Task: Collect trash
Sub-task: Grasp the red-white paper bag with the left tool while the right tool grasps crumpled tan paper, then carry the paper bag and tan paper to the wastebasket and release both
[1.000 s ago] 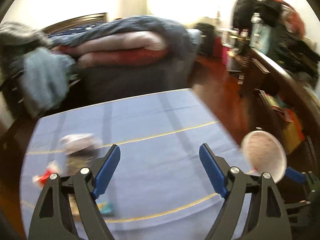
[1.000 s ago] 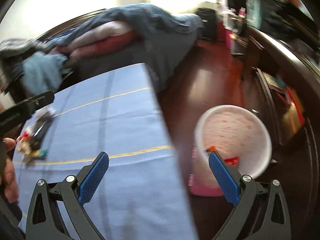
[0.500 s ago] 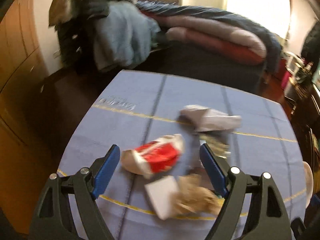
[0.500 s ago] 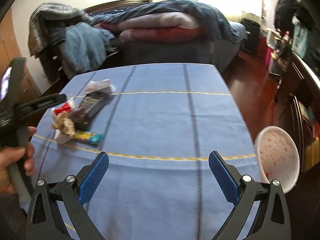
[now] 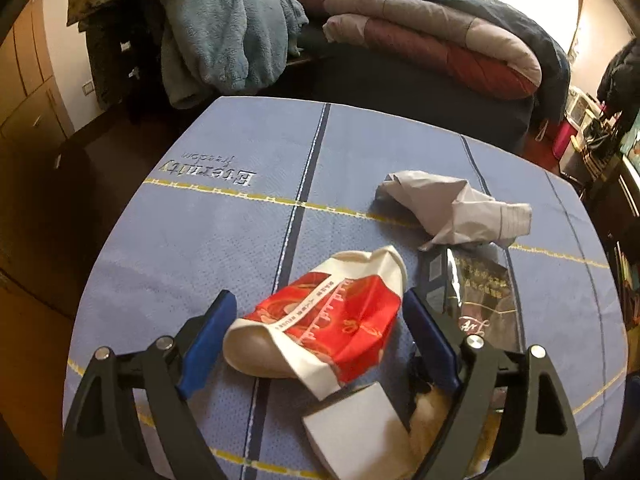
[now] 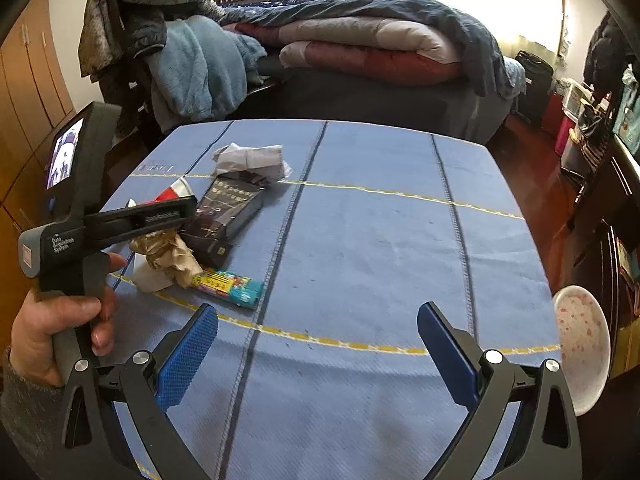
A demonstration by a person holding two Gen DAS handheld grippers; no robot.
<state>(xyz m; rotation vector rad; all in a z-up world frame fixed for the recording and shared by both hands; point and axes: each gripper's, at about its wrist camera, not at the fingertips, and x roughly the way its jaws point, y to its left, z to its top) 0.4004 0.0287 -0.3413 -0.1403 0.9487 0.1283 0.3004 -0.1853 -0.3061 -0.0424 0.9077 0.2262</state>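
A crushed red and white paper cup (image 5: 320, 328) lies on the blue tablecloth (image 5: 224, 232), between the open jaws of my left gripper (image 5: 320, 330), which is not closed on it. Beside it lie crumpled grey paper (image 5: 452, 208), a dark wrapper (image 5: 480, 296), a white card (image 5: 356, 428) and crumpled brown paper (image 6: 168, 254). A colourful candy wrapper (image 6: 228, 286) lies nearer the front. My right gripper (image 6: 318, 344) is open and empty over the cloth's front middle. The left gripper also shows in the right wrist view (image 6: 176, 208).
A white bin with pink dots (image 6: 582, 344) stands on the floor off the table's right edge. A bed with piled quilts (image 6: 360, 48) and clothes over a chair (image 5: 224, 36) are behind the table. Dark wooden furniture (image 6: 612, 216) lines the right wall.
My left gripper swung left from the bin side and closed in on the trash pile, now straddling the cup. My right gripper turned from the bin back over the table.
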